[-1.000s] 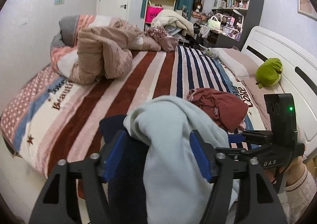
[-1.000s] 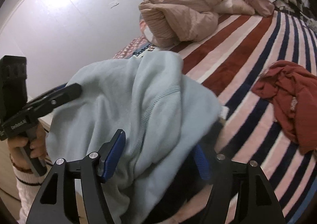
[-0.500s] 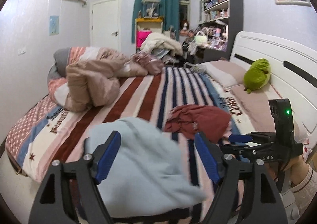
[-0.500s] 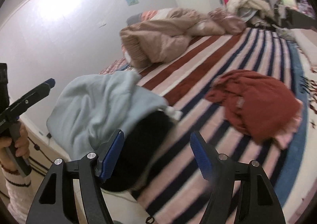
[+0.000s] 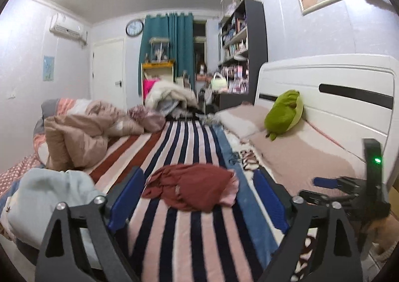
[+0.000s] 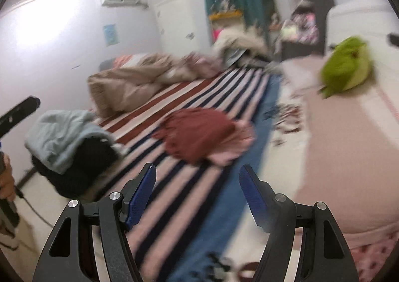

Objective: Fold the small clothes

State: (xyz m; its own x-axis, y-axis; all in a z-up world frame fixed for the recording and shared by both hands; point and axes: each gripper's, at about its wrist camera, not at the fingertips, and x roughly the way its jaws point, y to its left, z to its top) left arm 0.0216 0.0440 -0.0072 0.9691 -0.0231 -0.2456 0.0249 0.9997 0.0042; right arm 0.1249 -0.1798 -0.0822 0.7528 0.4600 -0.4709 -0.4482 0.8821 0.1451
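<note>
The striped blanket (image 5: 184,147) looks like soft, fuzzy fleece, matt all over. The dark red garment (image 5: 192,188) is thin crumpled cloth, and the light blue garment (image 5: 47,194) looks like thicker sweatshirt knit. The headboard (image 5: 324,97) is smooth, slightly glossy white. The green plush toy (image 5: 284,115) looks velvety.

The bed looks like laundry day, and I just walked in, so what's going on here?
A person holds a two-finger gripper in each hand over the striped bed. The left gripper and right gripper are both open and hold nothing. A light blue garment sits piled on dark clothes at the bed's near left edge. A crumpled dark red garment lies unfolded mid-bed, straight ahead of both grippers.
</note>
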